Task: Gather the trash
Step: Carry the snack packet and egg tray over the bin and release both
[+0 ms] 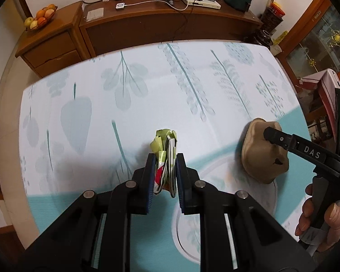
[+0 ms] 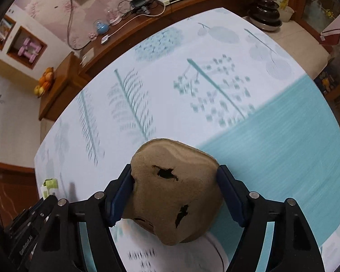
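My left gripper (image 1: 164, 158) is shut on a crumpled green, white and red wrapper (image 1: 165, 149) and holds it over the table. My right gripper (image 2: 174, 174) is shut on a brown moulded pulp cup carrier piece (image 2: 173, 195) with torn holes. The same brown piece (image 1: 260, 156) shows in the left wrist view to the right of the wrapper, with the right gripper's finger (image 1: 283, 139) across it. A bit of the green wrapper (image 2: 49, 184) shows at the left edge of the right wrist view.
The table wears a white and teal leaf-print cloth (image 1: 147, 90). Behind it stands a wooden sideboard (image 1: 170, 20) with cables and devices, and a low cabinet with a fruit bowl (image 1: 42, 18). A dark pot (image 2: 265, 11) sits on the floor at the far right.
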{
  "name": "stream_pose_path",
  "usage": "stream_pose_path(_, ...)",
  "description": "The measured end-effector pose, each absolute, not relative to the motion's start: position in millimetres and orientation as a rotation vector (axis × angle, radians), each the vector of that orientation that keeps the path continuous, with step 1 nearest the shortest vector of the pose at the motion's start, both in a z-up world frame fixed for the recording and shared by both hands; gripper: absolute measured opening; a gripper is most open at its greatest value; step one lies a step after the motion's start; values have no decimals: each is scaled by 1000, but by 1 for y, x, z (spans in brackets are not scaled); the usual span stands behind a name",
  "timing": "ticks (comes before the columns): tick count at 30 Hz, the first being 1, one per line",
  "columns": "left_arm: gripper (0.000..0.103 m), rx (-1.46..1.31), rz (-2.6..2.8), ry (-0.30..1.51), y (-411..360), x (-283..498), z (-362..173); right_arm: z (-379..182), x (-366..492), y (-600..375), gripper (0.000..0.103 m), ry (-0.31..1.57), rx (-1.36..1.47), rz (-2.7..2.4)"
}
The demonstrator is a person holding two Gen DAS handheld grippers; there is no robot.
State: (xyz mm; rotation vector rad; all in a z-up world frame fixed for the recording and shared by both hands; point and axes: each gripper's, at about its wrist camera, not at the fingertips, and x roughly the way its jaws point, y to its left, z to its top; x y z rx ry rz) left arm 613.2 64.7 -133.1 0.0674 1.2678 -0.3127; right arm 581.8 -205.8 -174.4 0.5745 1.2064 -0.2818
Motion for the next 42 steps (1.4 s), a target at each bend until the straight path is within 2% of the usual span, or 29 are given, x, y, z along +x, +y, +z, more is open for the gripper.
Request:
stream_pose_path(13, 14, 136, -326, 1179, 40, 486, -78, -115, 441, -221, 73, 1113, 645, -168)
stream_pose_path(23, 14, 94, -256, 1091, 11, 329, -39, -59, 300, -227, 73, 1025, 570, -24)
stream_pose_path(32, 14, 5, -211, 1151, -20, 171, -68, -55, 141, -225, 73, 1056, 480, 101)
stream_pose_path(42, 14, 24, -193, 1205, -19, 45, -105, -100, 7, -223, 73, 1127, 471, 142)
